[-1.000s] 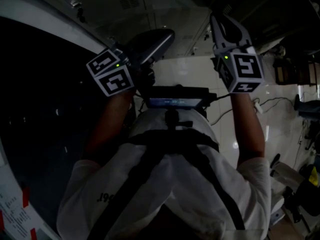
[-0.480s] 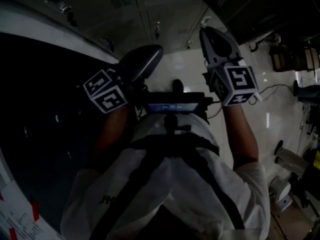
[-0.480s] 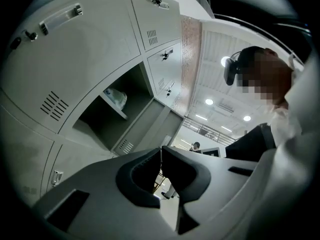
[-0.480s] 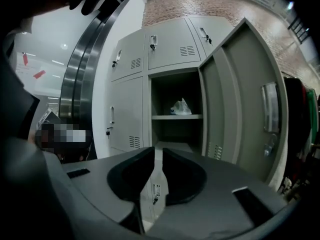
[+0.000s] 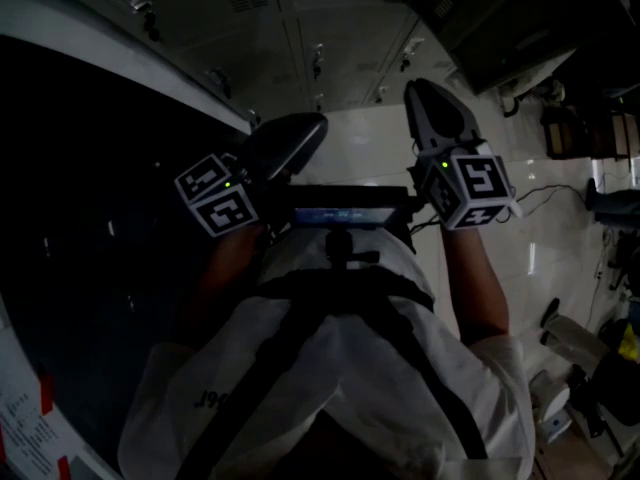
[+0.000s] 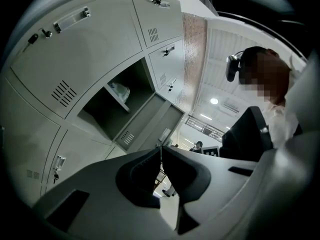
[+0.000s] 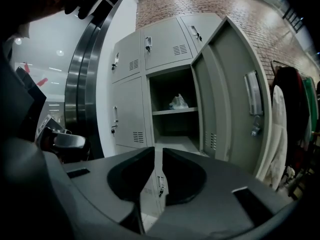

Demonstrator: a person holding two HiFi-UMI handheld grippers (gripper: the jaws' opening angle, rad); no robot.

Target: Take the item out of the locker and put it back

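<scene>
Two hand-held grippers hang before a bank of grey lockers, both empty. The left gripper (image 6: 161, 148) has its jaws pressed together at the tips with nothing between them. The right gripper (image 7: 158, 151) shows only a thin slit between its jaws, and nothing sits in it either.

One locker (image 7: 172, 129) stands open. In the right gripper view its door (image 7: 227, 99) is swung out to the right, with a handle (image 7: 253, 93) on its face. The item (image 7: 178, 102), a pale, crumpled, bag-like bundle, lies on the shelf (image 7: 165, 112) in the locker's upper part, well apart from both grippers. The neighbouring locker doors are closed.

Seen from the head view, a person in a white shirt (image 5: 340, 368) crossed by black straps (image 5: 300, 318) holds both grippers out ahead over a pale glossy floor (image 5: 370, 148). Each gripper's marker cube faces the camera.

Garments (image 7: 282, 119) hang just beside the open door, below a brick wall (image 7: 225, 4).
</scene>
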